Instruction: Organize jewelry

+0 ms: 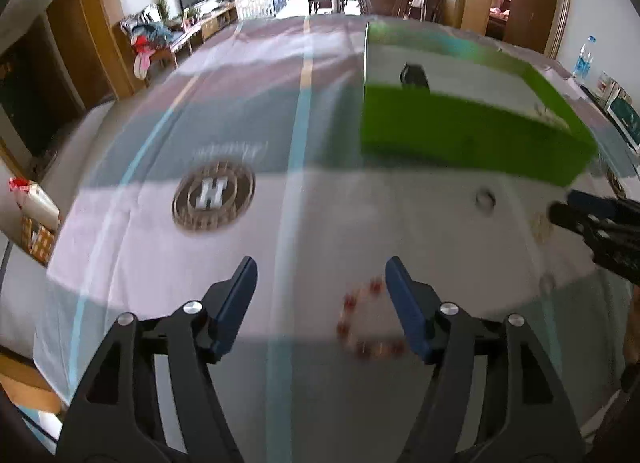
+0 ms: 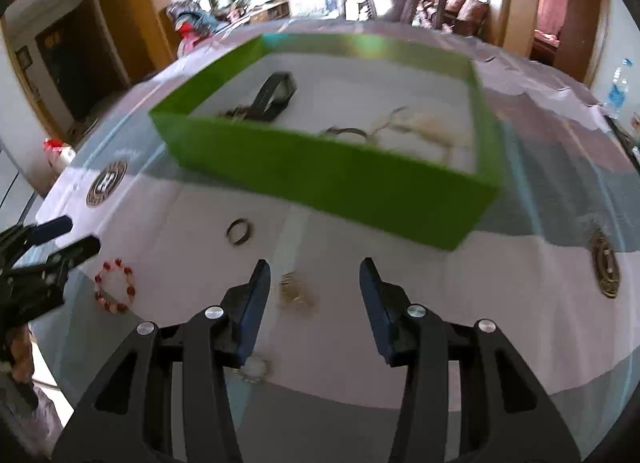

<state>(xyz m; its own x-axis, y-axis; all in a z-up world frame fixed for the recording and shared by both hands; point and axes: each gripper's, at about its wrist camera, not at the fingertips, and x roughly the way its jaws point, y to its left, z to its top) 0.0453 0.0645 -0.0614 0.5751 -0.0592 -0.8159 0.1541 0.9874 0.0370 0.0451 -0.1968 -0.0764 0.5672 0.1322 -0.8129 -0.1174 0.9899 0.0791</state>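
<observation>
The left gripper (image 1: pixel 320 295) is hanging over the striped tablecloth (image 1: pixel 240 263) with its blue fingers spread and nothing between the pads; the red bead bracelet (image 1: pixel 366 323), a loop of small round beads, is lying just inside its right finger. The right gripper (image 2: pixel 314 295) is likewise standing part-spread and empty, with a tangle of pale gold chain (image 2: pixel 296 293) lying on the cloth between its fingers. A dark metal ring (image 2: pixel 239 231) is resting farther out, between the two grippers, and a small pale beaded piece (image 2: pixel 253 370) is showing near the right gripper's left finger. Beyond them the green box (image 2: pixel 320 179), a shallow open rectangle with stiff walls and a white floor, is already holding a black strap-like item (image 2: pixel 276 97) and some pale chains (image 2: pixel 420 129). Risks, as judged: the fine chain may slip through smooth pads or snag the soft cloth and drag it; the bracelet, lying off-centre, may be pushed aside rather than pinched; the grippers, working near each other, may collide.
</observation>
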